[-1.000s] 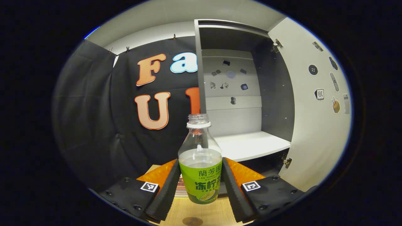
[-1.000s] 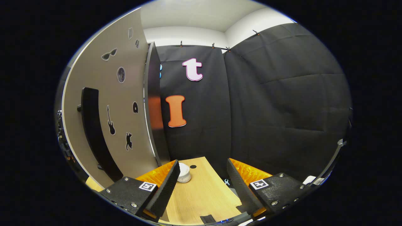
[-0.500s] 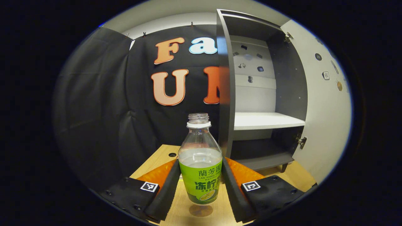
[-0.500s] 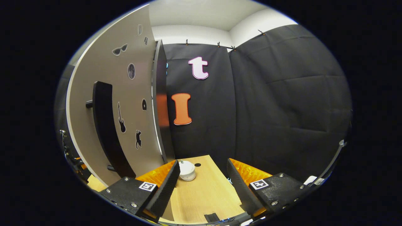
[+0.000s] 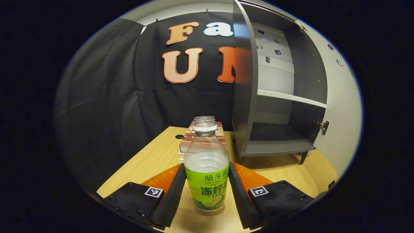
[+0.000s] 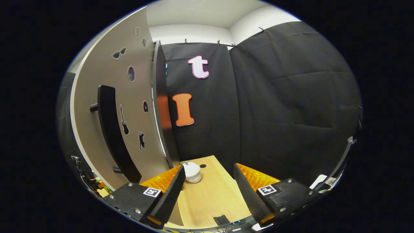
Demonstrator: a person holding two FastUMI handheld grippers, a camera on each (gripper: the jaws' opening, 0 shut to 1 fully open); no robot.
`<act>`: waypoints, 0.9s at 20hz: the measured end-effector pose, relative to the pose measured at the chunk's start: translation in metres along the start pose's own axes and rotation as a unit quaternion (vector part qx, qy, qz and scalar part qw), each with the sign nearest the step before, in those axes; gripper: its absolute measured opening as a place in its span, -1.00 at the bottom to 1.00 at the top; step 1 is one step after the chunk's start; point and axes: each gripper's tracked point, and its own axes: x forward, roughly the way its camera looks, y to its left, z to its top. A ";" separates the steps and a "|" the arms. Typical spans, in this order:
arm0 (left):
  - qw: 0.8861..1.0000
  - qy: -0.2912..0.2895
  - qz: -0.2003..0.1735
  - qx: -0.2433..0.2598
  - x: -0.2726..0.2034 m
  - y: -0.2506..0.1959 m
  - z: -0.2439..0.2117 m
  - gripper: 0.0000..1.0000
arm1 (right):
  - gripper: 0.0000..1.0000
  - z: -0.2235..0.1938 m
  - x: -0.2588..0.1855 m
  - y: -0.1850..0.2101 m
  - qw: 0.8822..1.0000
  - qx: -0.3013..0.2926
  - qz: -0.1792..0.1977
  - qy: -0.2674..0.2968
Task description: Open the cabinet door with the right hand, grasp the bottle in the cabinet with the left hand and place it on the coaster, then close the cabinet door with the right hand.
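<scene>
Left tool (image 5: 206, 191) clamped on bottle (image 5: 206, 168) — right tool (image 6: 208, 191) agape, empty.

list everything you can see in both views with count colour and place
bottle: 1, clear with green label, uncapped, upright just above the table, between the left tongs' fingers
cabinet: 1, grey, empty, on the table's right
door: 1, pale grey, swung open, black handle
books: a small stack, reddish covers, behind the bottle
table: 1, light wood
white object: 1, on the table beside the door
left tongs: 1, shut on the bottle
right tongs: 1, open, holding nothing
</scene>
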 end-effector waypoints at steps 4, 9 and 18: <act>1.000 0.017 0.018 0.001 0.012 0.001 -0.024 0.65 | 0.85 0.000 -0.007 -0.012 1.000 0.003 -0.017 0.004; 0.999 0.028 0.025 -0.004 0.019 0.001 -0.045 0.65 | 0.85 -0.004 -0.012 -0.016 1.000 -0.003 -0.026 0.013; 0.999 0.024 0.036 0.004 0.008 -0.004 -0.067 0.68 | 0.85 -0.005 -0.012 -0.010 0.999 -0.019 -0.019 0.021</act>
